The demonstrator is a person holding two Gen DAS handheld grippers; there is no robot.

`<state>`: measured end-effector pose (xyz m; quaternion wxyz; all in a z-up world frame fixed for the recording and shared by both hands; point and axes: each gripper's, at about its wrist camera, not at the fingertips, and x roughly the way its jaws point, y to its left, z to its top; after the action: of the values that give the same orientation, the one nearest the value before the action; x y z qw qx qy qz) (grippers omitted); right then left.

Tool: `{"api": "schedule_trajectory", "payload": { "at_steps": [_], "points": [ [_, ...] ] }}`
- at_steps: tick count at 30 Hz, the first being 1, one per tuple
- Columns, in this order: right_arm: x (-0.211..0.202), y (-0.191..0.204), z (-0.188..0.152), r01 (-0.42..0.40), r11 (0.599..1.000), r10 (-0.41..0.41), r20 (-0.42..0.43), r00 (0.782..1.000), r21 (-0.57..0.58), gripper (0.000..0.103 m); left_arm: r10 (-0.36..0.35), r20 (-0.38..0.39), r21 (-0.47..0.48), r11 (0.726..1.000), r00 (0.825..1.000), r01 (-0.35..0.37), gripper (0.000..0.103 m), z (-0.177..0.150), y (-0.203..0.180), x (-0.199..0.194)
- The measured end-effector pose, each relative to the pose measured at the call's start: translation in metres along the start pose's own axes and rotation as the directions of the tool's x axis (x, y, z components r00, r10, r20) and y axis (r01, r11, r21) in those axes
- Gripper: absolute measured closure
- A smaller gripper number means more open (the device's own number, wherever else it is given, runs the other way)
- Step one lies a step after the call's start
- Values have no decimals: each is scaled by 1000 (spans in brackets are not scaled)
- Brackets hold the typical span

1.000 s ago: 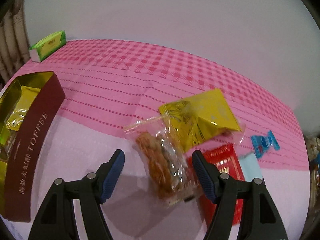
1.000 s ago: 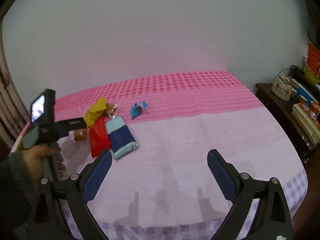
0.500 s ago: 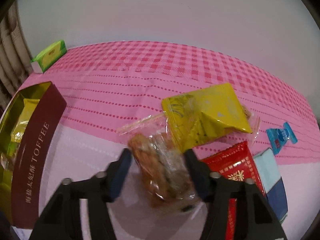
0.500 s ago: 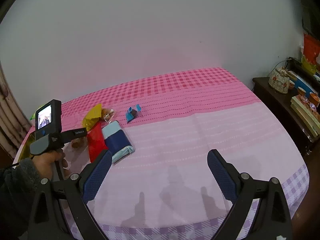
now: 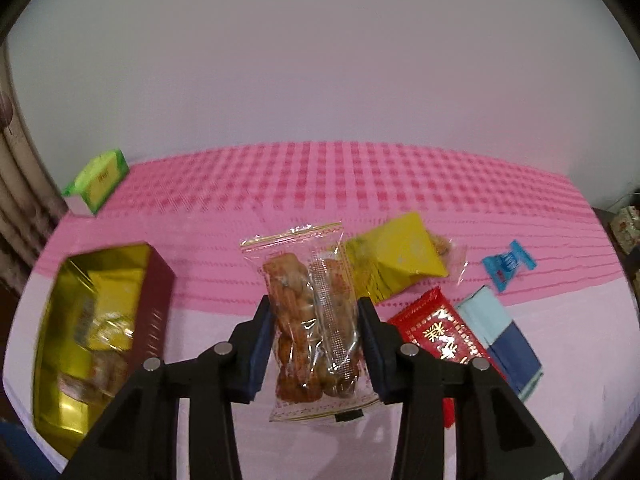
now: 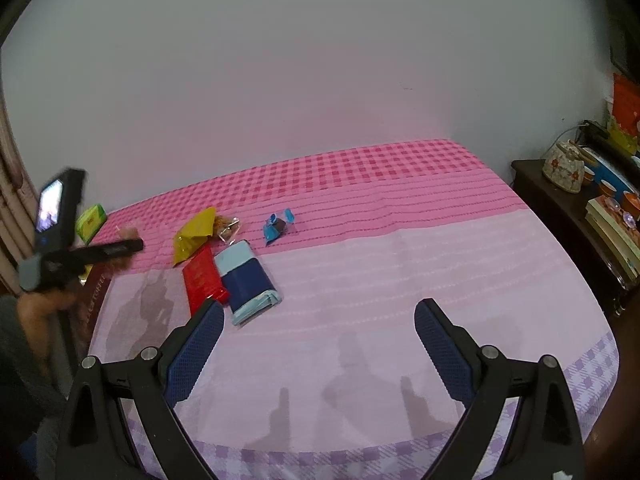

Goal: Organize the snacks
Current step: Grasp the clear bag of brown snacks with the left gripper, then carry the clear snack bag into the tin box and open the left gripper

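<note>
Snack bag (image 5: 314,320), clear film with fried brown pieces inside, is clamped in the left gripper (image 5: 316,344): both blue pads press its sides at about mid-height, and the jaws have just closed down onto it. Bag hangs upright between the fingers, clear of the pink cloth (image 5: 304,184), top seal up, bottom seal below the pads.

Handling, my read: light, crinkly, slippery film, brittle contents. Squeeze hard and the pieces crack; squeeze soft and the film may slide. Mid-body grip across the filled part looks right, since the pads bear on the contents rather than loose film. Avoid the flat seal ends, which would fold and swing.

Just left of the gripper: open toffee box (image 5: 100,344), maroon wall, gold lining, wrapped pieces already inside. Likely drop target. Bag is longish, so lay it in flat, not end-on.

Right of the gripper, on the cloth: yellow packet (image 5: 394,266) with another clear bag partly under it, red packet (image 5: 444,332), light-and-dark blue pack (image 5: 500,332) touching the red one, small blue candy (image 5: 508,266) apart from them. Green box (image 5: 98,186) sits at the far left corner by the wall.

Right gripper (image 6: 316,352) has its jaws wide apart with nothing between them, hovering over bare cloth well clear of the snack pile.
</note>
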<state>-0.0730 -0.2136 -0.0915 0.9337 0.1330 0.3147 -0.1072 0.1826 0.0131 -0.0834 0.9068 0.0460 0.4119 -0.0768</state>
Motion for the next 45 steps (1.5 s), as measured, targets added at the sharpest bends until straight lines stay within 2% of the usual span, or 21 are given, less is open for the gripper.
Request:
{"api": "schedule_trajectory", "payload": {
  "at_steps": [10,19,29,33,45],
  "points": [
    [0,8,-3,-13,1000,13,-15,1000,-14,8,6,98,-46,999,995,-1,62,29,69,-73],
    [-1,13,-8,-15,1000,15,-19,1000,-21,8,105,130,-92,991,986,-93,62,39,140,-104],
    [7,14,-14,-10,999,9,-44,999,-31,8,166,88,-157,976,982,-151,62,18,190,-103],
    [8,15,-15,-17,999,15,-50,999,-37,8,154,39,-170,975,987,-146,62,2,198,-91],
    [14,22,-19,-17,998,12,-68,998,-67,8,135,-17,-205,969,991,-135,62,-34,233,-86]
  ]
}}
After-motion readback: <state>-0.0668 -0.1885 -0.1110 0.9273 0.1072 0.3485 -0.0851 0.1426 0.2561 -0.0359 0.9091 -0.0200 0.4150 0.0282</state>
